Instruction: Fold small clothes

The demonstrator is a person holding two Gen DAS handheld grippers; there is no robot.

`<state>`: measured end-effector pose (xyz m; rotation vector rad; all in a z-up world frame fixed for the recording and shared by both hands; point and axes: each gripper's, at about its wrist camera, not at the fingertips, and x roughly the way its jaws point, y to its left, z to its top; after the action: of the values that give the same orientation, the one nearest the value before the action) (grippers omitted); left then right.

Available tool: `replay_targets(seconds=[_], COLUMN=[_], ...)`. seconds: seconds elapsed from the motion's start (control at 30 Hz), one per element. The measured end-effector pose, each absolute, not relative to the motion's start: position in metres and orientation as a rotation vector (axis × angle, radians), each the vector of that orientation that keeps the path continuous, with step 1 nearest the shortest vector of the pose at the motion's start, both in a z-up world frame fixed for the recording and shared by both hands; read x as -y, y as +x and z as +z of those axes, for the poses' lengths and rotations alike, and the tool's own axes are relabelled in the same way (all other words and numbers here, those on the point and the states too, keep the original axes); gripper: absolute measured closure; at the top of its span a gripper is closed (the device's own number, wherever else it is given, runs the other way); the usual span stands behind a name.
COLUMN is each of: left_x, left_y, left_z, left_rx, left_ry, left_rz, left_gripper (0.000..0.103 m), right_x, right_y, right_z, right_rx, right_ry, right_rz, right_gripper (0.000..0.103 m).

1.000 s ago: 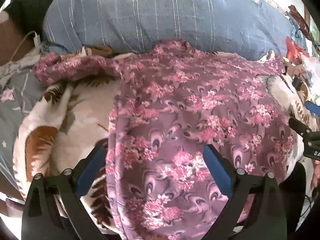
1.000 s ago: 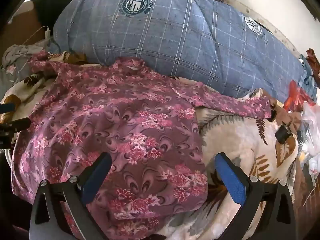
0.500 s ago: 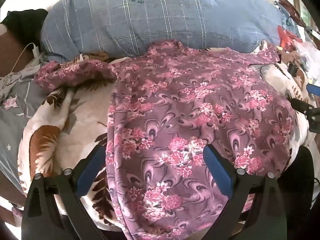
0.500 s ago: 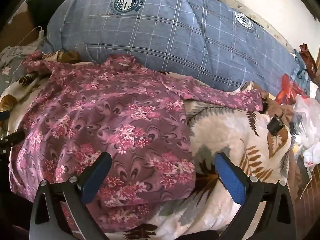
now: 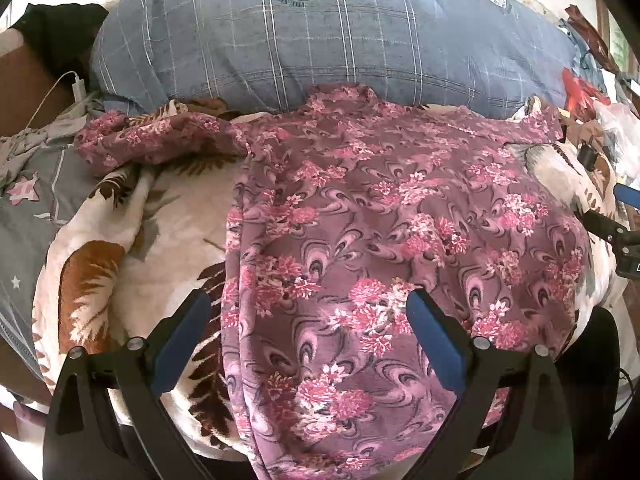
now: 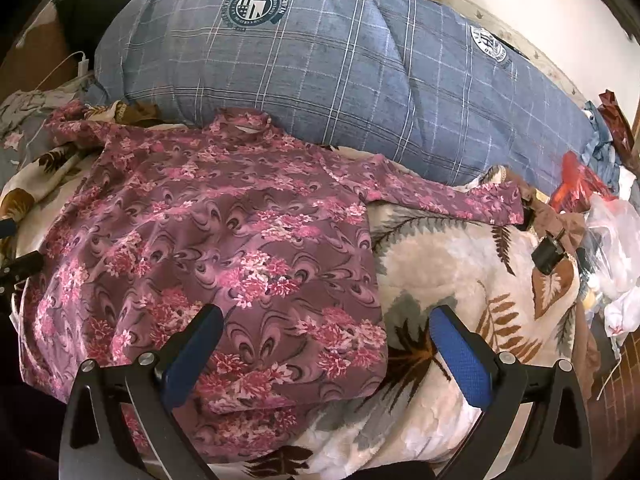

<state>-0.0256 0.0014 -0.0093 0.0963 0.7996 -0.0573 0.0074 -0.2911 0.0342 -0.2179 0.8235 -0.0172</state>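
A purple shirt with pink flowers (image 5: 380, 216) lies spread flat on a leaf-print blanket (image 5: 160, 240), collar toward the far pillow, sleeves out to both sides. It also shows in the right wrist view (image 6: 224, 240). My left gripper (image 5: 308, 312) is open and empty, hovering over the shirt's lower left edge. My right gripper (image 6: 326, 326) is open and empty over the shirt's lower right corner. The right gripper's tip (image 5: 624, 216) shows at the right edge of the left wrist view.
A big blue checked pillow (image 6: 360, 72) lies along the back. Plastic bags and red clutter (image 6: 600, 216) sit at the right. A white charger and cable (image 5: 76, 88) lie at the far left. The blanket (image 6: 460, 264) extends right of the shirt.
Both grippers have drawn back and up a little, so more of the pillow and shirt shows. The shirt has not moved. Both grippers stay open.
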Motion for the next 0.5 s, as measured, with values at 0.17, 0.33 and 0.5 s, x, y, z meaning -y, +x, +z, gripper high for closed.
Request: replay_targets(seconds=[0.17, 0.33, 0.5], left_x=[0.002, 0.001, -0.002], left_y=[-0.022, -0.019, -0.017], left_z=[-0.008, -0.007, -0.007], left_rx=[-0.801, -0.805, -0.807], left_ry=[0.092, 0.070, 0.060], left_rz=[-0.060, -0.060, -0.055], left_gripper=[0.004, 0.004, 0.004], right_x=[0.294, 0.299, 0.298], right_y=[0.008, 0.004, 0.003], right_z=[0.034, 0.042, 0.052], right_rx=[-0.817, -0.767, -0.717], right_ry=[-0.198, -0.168, -0.192], right_rz=[-0.022, -0.024, -0.044], right_gripper=[0.000, 0.000, 0.000])
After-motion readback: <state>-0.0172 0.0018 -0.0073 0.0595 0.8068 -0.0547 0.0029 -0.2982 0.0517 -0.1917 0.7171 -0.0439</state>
